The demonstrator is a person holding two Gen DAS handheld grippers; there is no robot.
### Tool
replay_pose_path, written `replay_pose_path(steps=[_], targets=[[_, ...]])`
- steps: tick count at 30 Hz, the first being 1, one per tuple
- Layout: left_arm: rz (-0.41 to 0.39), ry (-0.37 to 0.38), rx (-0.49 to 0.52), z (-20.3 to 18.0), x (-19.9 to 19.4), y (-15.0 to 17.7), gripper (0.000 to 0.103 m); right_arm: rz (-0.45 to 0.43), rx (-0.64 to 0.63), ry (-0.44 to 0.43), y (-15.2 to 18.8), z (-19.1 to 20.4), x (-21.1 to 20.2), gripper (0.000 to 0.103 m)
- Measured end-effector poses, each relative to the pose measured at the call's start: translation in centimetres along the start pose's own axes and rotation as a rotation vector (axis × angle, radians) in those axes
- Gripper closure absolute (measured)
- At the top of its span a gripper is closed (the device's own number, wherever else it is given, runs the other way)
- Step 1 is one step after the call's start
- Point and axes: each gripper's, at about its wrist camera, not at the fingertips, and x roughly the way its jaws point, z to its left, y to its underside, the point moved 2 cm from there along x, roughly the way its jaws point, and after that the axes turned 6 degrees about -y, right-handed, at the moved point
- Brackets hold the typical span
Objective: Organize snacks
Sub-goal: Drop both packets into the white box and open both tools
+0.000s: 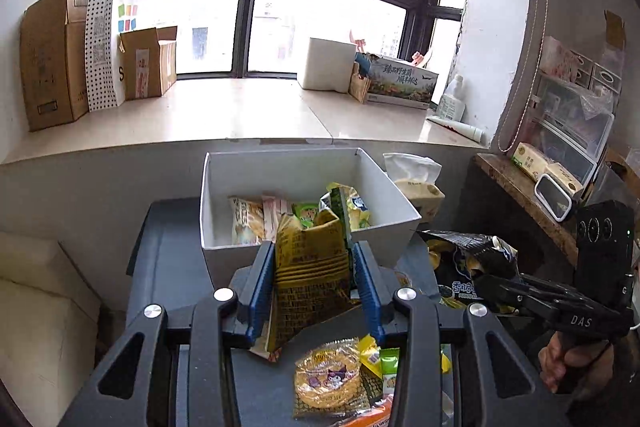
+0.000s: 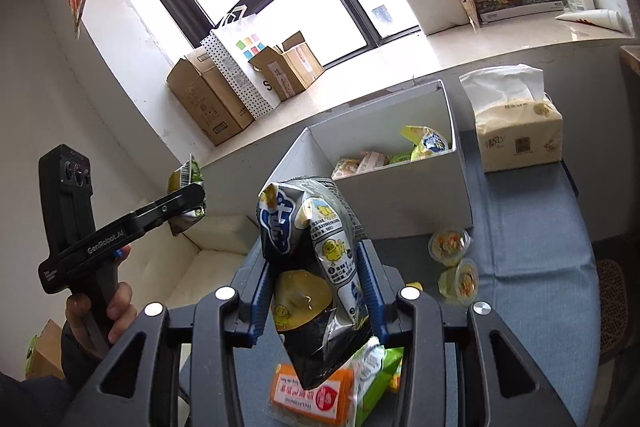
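My left gripper (image 1: 314,267) is shut on a yellow snack packet (image 1: 312,275), held above the table just in front of the white box (image 1: 280,163). The box (image 2: 400,195) holds several snack packs. My right gripper (image 2: 316,263) is shut on a black and silver chip bag (image 2: 316,251), raised above the table to the right of the box's front. That bag also shows in the left wrist view (image 1: 468,259). The left gripper shows in the right wrist view (image 2: 188,195), still clamping its packet.
Loose snacks lie on the blue-grey table: a round yellow pack (image 1: 328,379), an orange pack (image 2: 312,395), a green pack (image 2: 380,375) and two jelly cups (image 2: 450,245). A tissue pack (image 2: 516,135) stands right of the box. Cardboard boxes (image 1: 52,63) sit on the windowsill.
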Motion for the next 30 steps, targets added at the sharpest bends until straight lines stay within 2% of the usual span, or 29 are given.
replay_pose_path(steps=[3, 10, 13, 16, 18, 20, 22, 23, 24, 25, 26, 27, 30], targets=[[-0.017, -0.026, 0.016, 0.2, 1.3, -2.4, 0.059, -0.001, 0.016, -0.014, -2.9, -0.4, 1.5, 0.059], [0.043, -0.070, 0.023, 1.4, 7.7, -5.8, 0.059, 0.028, 0.053, 0.021, -8.5, -2.1, 5.6, 0.059], [0.082, -0.104, 0.030, 1.9, 10.7, -6.0, 0.059, 0.044, 0.074, 0.058, -9.9, -3.4, 7.3, 0.059], [0.117, -0.140, 0.044, 2.3, 13.3, -5.7, 0.059, 0.075, 0.016, 0.163, -11.3, -4.4, 9.3, 0.059], [0.144, -0.151, 0.034, 2.6, 14.6, -5.2, 0.059, 0.082, 0.033, 0.192, -11.7, -5.5, 10.1, 0.059], [0.161, -0.140, 0.025, 3.0, 15.3, -4.6, 0.056, 0.093, 0.073, 0.189, -12.0, -6.6, 10.7, 0.059], [0.163, -0.128, 0.019, 3.3, 15.5, -4.2, 0.045, 0.097, 0.084, 0.203, -12.1, -7.3, 11.0, 0.058], [0.167, -0.114, 0.024, 3.3, 15.5, -4.1, 0.037, 0.102, 0.089, 0.205, -12.1, -7.6, 11.0, 0.054], [0.166, -0.115, 0.030, 3.3, 15.5, -4.1, 0.017, 0.111, 0.095, 0.214, -12.2, -7.8, 11.1, 0.051], [0.161, -0.128, 0.035, 3.3, 15.4, -4.1, 0.000, 0.121, 0.108, 0.229, -12.2, -8.2, 11.2, 0.035], [0.153, -0.131, 0.037, 3.4, 15.1, -4.1, 0.000, 0.119, 0.124, 0.241, -12.1, -8.6, 11.1, 0.016], [0.154, -0.125, 0.039, 3.4, 15.0, -4.1, 0.000, 0.102, 0.139, 0.241, -12.1, -8.8, 10.8, 0.010], [0.156, -0.115, 0.041, 3.3, 14.5, -4.1, 0.000, 0.079, 0.163, 0.205, -12.1, -9.0, 10.2, 0.007]])
